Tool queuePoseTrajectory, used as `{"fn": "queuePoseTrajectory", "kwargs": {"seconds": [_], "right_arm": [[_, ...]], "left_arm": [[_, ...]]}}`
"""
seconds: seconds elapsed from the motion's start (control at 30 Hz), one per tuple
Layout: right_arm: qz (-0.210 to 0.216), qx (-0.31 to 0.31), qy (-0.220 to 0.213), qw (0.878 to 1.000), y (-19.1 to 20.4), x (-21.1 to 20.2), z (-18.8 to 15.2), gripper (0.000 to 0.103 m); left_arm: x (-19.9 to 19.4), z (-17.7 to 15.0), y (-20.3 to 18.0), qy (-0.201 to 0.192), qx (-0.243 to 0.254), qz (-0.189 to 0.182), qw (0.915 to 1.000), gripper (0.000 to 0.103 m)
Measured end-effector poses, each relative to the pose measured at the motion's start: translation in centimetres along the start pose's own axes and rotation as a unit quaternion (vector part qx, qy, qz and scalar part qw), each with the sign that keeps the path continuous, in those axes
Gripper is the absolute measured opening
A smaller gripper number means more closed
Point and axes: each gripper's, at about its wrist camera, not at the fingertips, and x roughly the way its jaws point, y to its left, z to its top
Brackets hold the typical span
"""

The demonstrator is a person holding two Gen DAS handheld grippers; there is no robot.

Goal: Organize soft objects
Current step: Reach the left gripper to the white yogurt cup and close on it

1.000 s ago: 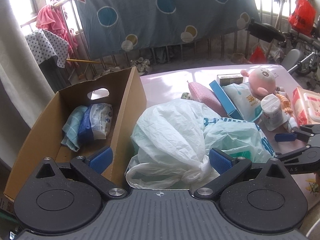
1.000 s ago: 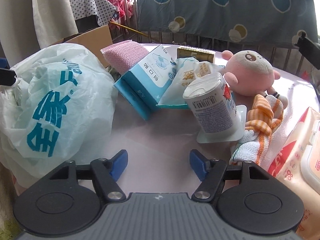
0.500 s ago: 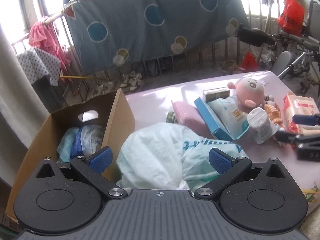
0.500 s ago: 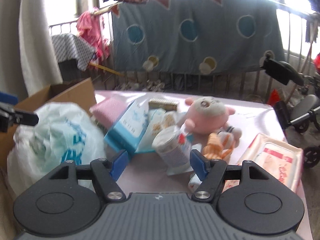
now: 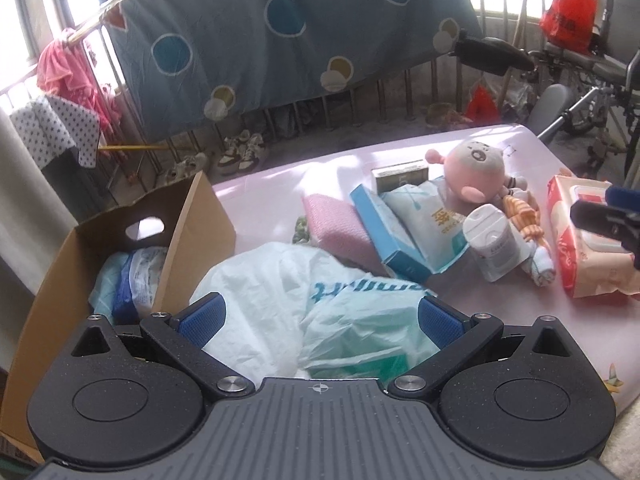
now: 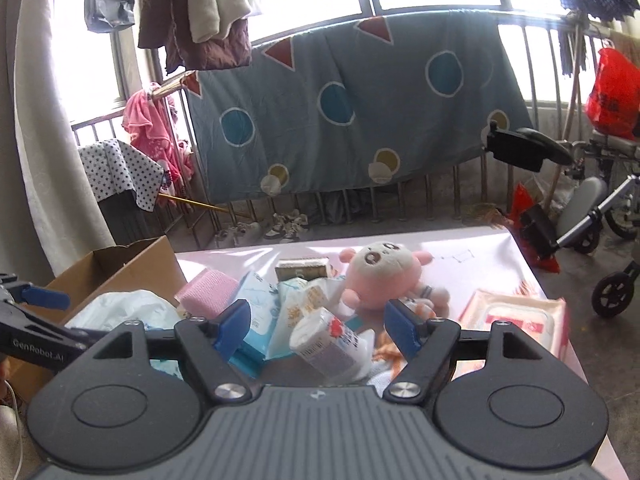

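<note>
On the table (image 5: 272,184), the pink sponge (image 5: 336,226) lies diagonally.

Plastic bag (image 5: 288,300): thin, crinkled, faintly glossy film. Box (image 5: 188,236): matt brown cardboard. Toy (image 5: 474,168): soft pink plush. Sponge (image 5: 340,228): pink, rough-textured. Wipes pack (image 5: 580,248): glossy plastic wrap. Left gripper (image 5: 320,316): matt black plastic, blue ribbed pads, shiny metal pivots. Table (image 5: 272,188): smooth pink.

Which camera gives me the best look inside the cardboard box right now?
The left wrist view: it looks down into the cardboard box, showing a pale blue cloth and a plastic-wrapped pack. The right wrist view catches only the box's rim and outer wall, contents hidden.
</note>
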Motion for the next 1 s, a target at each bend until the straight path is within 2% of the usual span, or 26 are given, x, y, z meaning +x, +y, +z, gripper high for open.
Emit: {"fn": "queuePoseTrajectory", "kwargs": {"seconds": [0.2, 0.4, 0.6, 0.73, 1.0], "right_arm": [[-0.022, 0.005, 0.006, 1.0, -1.6, -0.2, -1.0, 0.04], [-0.041, 0.016, 0.013, 0.999, -3.9, 0.4, -1.7, 0.04], [-0.017, 0.039, 0.011, 0.999, -5.9, 1.6, -2.1, 0.04], [-0.005, 0.015, 0.009, 1.0, -5.3, 2.5, -2.5, 0.039], [0.004, -0.04, 0.009, 0.999, -3.9, 3.5, -3.9, 0.04]], "left_arm": [[0.7, 0.8, -2.5, -0.004, 0.014, -0.009, 0.9998, 0.103], [1.5, 1.4, -4.9, -0.029, 0.029, -0.024, 0.9988, 0.103], [2.8, 3.1, -6.1, -0.027, 0.026, -0.054, 0.9978, 0.103], [4.2, 4.8, -7.1, -0.011, 0.02, -0.055, 0.9982, 0.101], [8.9, 7.0, -9.4, 0.075, -0.035, -0.093, 0.9923, 0.097]]}}
